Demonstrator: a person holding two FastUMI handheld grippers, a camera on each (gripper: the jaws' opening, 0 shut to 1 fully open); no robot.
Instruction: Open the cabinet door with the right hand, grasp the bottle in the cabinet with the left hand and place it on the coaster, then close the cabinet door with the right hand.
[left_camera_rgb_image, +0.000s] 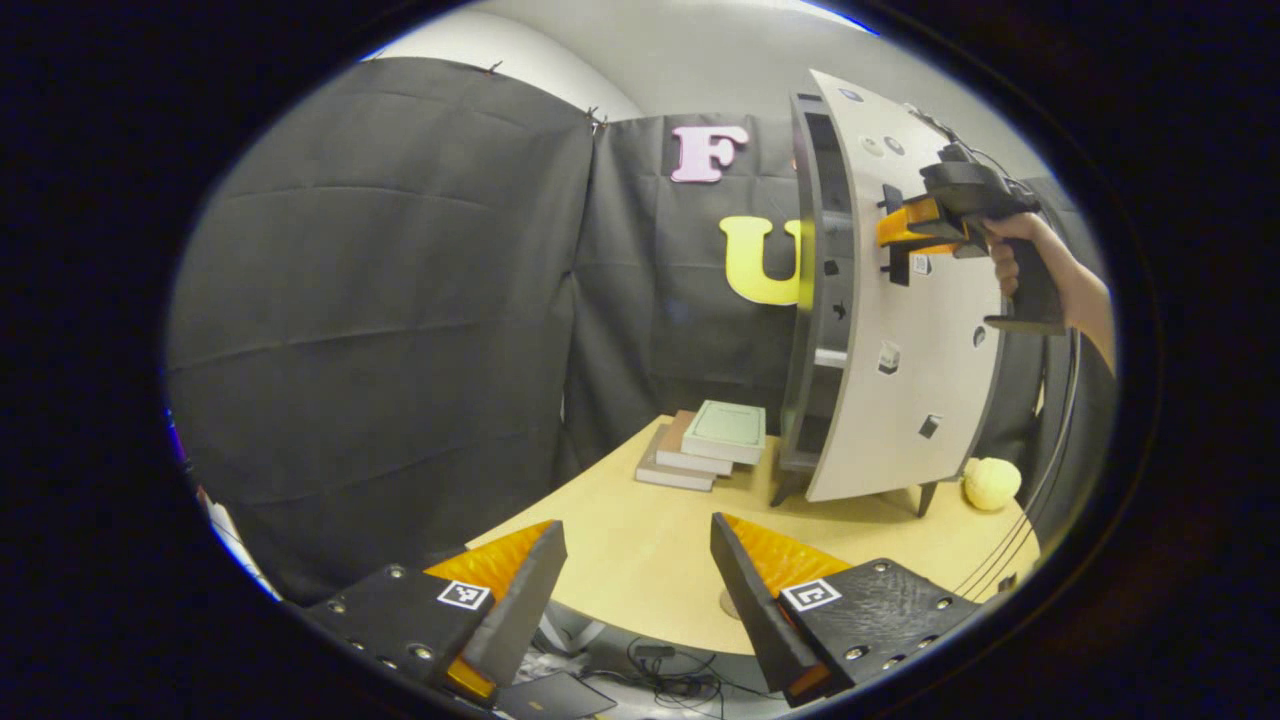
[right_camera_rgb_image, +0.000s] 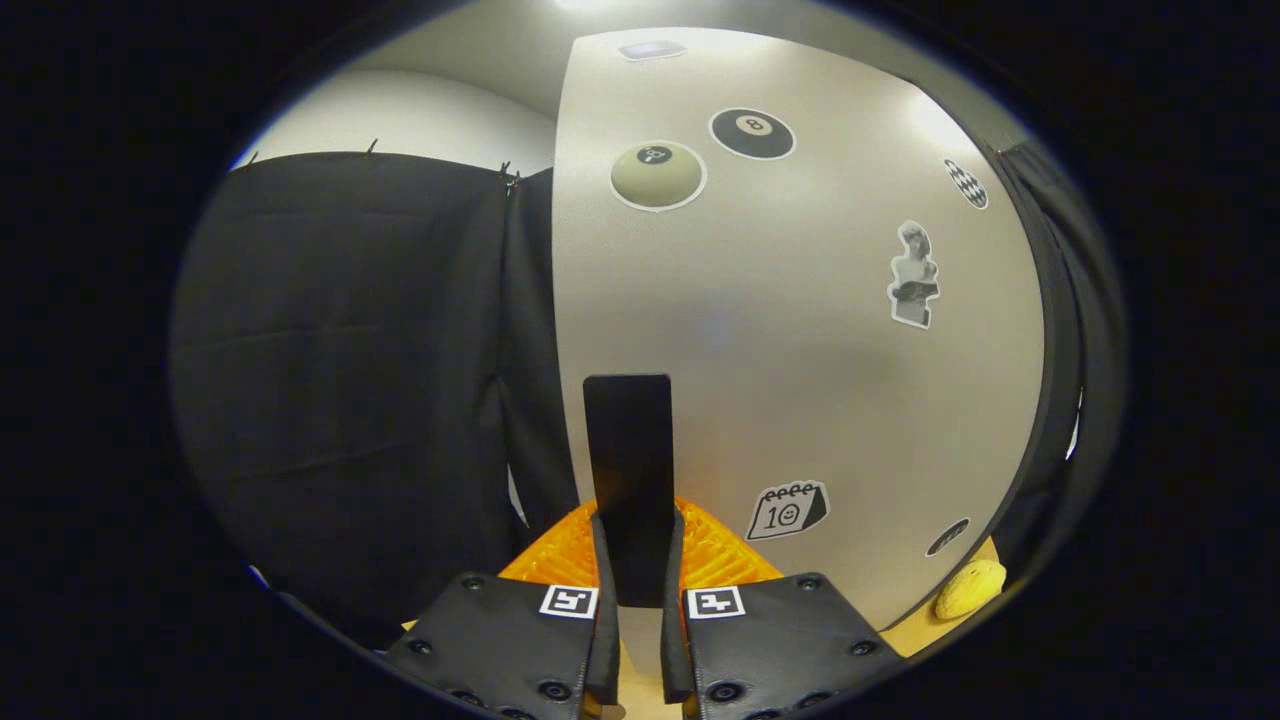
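Observation:
A dark cabinet stands on the wooden table, its white sticker-covered door swung a little way out. In the right gripper view the door looms close, and my right gripper is shut on its black upright handle. From the left gripper view, a hand holds that right gripper at the handle. My left gripper hangs open over the table's near edge, holding nothing. The gap shows dark shelves; I cannot make out their contents. A small round tan disc, perhaps the coaster, peeks from behind one finger.
A stack of books lies left of the cabinet. A yellow lumpy object sits at the cabinet's right foot, also near the door's lower edge. Cables trail below the table's front edge. Black cloth walls close the back and left.

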